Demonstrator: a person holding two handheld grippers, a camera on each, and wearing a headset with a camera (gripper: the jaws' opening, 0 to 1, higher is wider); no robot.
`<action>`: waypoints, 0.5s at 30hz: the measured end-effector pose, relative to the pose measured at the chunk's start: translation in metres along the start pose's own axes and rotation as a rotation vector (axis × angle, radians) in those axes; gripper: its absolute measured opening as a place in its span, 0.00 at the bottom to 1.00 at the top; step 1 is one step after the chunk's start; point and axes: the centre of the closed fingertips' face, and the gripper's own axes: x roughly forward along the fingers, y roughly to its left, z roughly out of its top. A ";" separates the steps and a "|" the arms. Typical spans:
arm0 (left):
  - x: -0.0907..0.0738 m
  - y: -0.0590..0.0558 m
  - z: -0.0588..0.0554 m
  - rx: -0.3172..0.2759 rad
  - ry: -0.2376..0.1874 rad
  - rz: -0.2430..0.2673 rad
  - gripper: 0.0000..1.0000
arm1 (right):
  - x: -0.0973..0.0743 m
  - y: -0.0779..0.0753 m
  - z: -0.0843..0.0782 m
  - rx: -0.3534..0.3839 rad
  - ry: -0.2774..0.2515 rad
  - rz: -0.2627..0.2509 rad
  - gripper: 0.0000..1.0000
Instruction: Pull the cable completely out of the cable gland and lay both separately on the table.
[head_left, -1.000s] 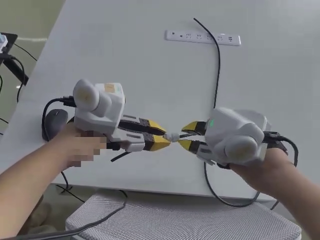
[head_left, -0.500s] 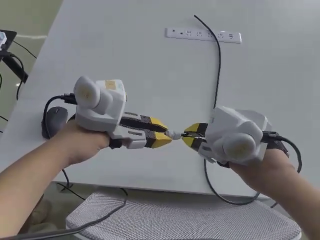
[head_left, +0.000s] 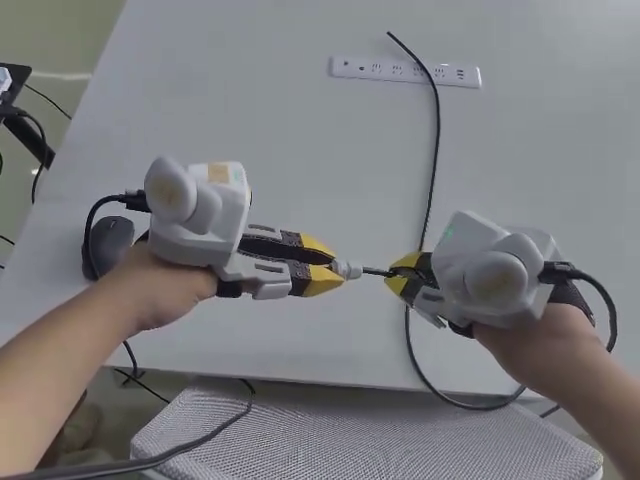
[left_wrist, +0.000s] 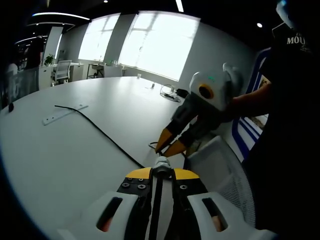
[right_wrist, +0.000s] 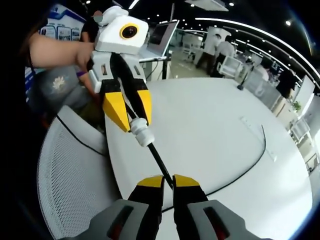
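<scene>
While the left gripper (head_left: 330, 277) is pinching the small white plastic cable gland (head_left: 347, 269), the right gripper (head_left: 403, 278), near the gland, is clamping tight on the thin black cable (head_left: 375, 271). Extraction seems underway, calling for a longer straight pull. Beyond the gland, a black cord (head_left: 437, 130) and white power strip (head_left: 405, 73) are lying clear.

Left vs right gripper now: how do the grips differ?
The left gripper is shut on the white cable gland; the right gripper is shut on the black cable. In the head view the left gripper points rightward, the right gripper leftward. Both are shut, tips facing.
</scene>
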 end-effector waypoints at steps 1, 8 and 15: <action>0.000 0.000 0.000 0.004 0.000 0.001 0.14 | 0.000 0.000 -0.001 0.003 0.001 -0.001 0.01; -0.001 -0.001 -0.001 0.017 0.001 0.002 0.14 | -0.002 -0.003 -0.014 0.066 0.029 -0.002 0.01; -0.002 -0.003 -0.002 0.022 0.004 0.000 0.14 | -0.001 0.001 -0.027 0.176 0.052 0.018 0.01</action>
